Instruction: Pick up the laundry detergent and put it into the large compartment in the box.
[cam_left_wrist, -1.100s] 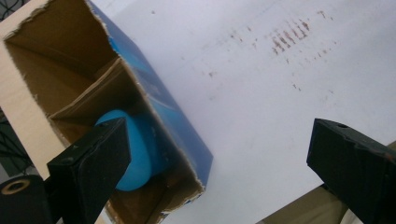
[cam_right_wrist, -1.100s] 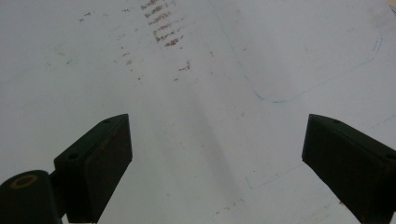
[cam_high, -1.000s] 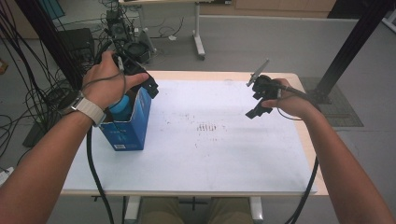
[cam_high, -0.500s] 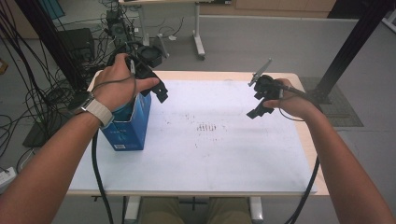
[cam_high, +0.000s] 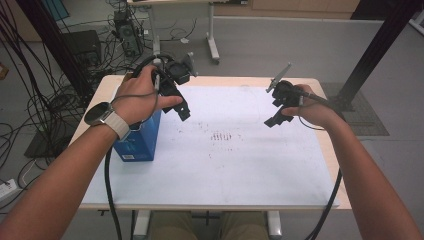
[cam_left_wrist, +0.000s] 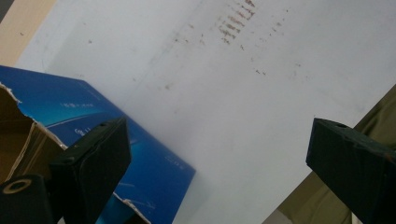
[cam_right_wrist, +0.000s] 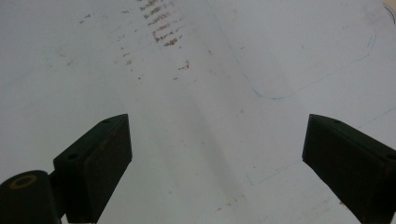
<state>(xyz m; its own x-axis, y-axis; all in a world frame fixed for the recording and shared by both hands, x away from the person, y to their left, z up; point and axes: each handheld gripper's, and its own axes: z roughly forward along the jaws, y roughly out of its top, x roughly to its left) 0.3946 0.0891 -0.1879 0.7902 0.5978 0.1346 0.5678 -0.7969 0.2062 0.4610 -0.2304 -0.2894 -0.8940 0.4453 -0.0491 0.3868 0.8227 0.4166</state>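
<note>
Left gripper — jaws spread wide, empty — held above the blue box, which stands at the table's nine o'clock edge. Right gripper — likewise released, empty — at two o'clock, well apart from the box.

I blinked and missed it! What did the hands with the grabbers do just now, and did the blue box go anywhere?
The left gripper lifted away from the top of the blue box and swung toward the middle of the table; its fingers are wide open, holding nothing. The box stayed standing at the left side. The right gripper barely moved, open above the white sheet.
</note>
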